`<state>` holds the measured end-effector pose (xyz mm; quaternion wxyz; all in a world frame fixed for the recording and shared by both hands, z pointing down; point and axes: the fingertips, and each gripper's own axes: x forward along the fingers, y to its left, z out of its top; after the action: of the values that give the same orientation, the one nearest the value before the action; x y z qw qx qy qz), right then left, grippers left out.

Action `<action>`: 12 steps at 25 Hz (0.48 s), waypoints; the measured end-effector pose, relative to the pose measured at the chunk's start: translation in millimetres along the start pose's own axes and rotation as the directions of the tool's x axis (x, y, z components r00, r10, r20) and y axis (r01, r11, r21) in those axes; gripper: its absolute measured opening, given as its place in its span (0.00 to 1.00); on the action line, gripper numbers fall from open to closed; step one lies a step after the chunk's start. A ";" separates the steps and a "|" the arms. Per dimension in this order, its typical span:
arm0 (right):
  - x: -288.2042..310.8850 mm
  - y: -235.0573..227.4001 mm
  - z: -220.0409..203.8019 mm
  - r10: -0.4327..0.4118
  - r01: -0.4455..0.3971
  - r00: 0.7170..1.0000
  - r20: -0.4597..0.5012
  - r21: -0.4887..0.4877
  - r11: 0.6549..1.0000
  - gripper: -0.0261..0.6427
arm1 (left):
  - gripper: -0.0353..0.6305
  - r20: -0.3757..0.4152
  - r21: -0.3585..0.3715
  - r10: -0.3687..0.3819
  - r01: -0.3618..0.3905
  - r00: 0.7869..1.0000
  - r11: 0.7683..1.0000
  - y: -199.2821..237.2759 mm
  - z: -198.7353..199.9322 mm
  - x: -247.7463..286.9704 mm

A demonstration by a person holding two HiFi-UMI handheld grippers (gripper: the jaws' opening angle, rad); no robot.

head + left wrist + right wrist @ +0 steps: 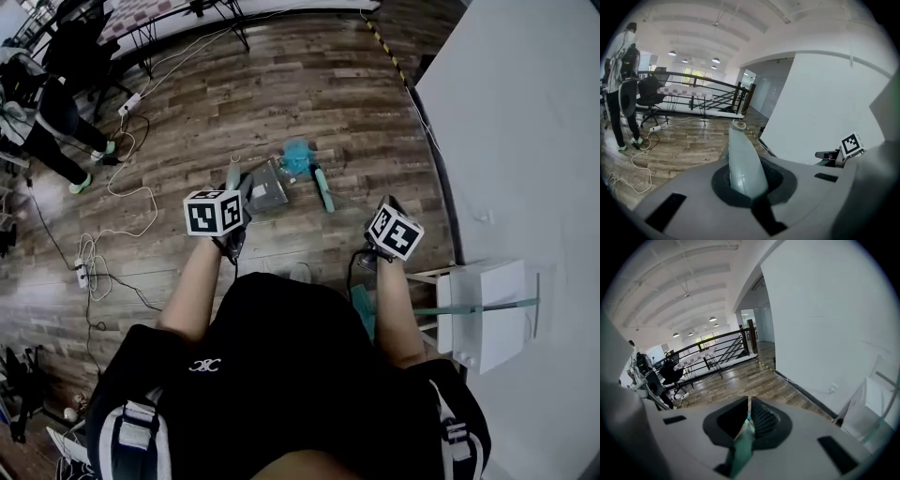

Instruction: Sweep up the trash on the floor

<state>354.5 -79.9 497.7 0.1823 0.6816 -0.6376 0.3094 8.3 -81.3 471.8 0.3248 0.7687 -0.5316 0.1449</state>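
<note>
Wood floor (281, 84), left tongs (749, 193) level, clamping grey handle (742, 157)

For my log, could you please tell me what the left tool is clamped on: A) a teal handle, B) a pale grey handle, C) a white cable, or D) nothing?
B: in the left gripper view, the left tool is closed around a pale grey handle that sticks out past its jaws.

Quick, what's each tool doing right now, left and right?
Left tool: closed on the grey dustpan handle.
Right tool: closed on the teal broom handle.
</note>
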 end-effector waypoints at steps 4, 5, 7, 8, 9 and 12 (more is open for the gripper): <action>19.2 -11.9 15.9 -0.015 0.015 1.000 0.007 -0.001 1.000 0.08 | 0.05 0.009 0.001 0.016 -0.016 1.000 1.000 2.4 9.0 14.6; 23.0 -13.1 18.8 -0.020 0.020 1.000 0.006 -0.002 1.000 0.08 | 0.05 0.007 -0.001 0.018 -0.018 1.000 1.000 4.1 10.3 17.2; 31.6 -16.3 26.2 -0.029 0.029 1.000 0.003 -0.002 1.000 0.08 | 0.05 0.004 -0.008 0.022 -0.022 1.000 1.000 7.2 13.9 23.6; 36.7 -17.9 30.4 -0.033 0.033 0.999 0.002 -0.001 0.999 0.08 | 0.05 0.005 -0.011 0.024 -0.024 1.000 1.000 9.0 16.2 27.5; 42.4 -19.2 34.8 -0.036 0.036 0.999 0.001 0.001 0.999 0.08 | 0.05 0.005 -0.014 0.026 -0.026 1.000 1.000 11.3 18.6 31.8; 61.7 -19.4 47.5 -0.040 0.040 0.999 0.000 0.003 0.999 0.08 | 0.05 0.011 -0.026 0.035 -0.035 0.999 0.999 22.7 25.8 45.8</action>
<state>382.3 -154.8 505.7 0.1873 0.6946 -0.6232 0.3068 2.4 -136.4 486.3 0.3289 0.7560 -0.5486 0.1392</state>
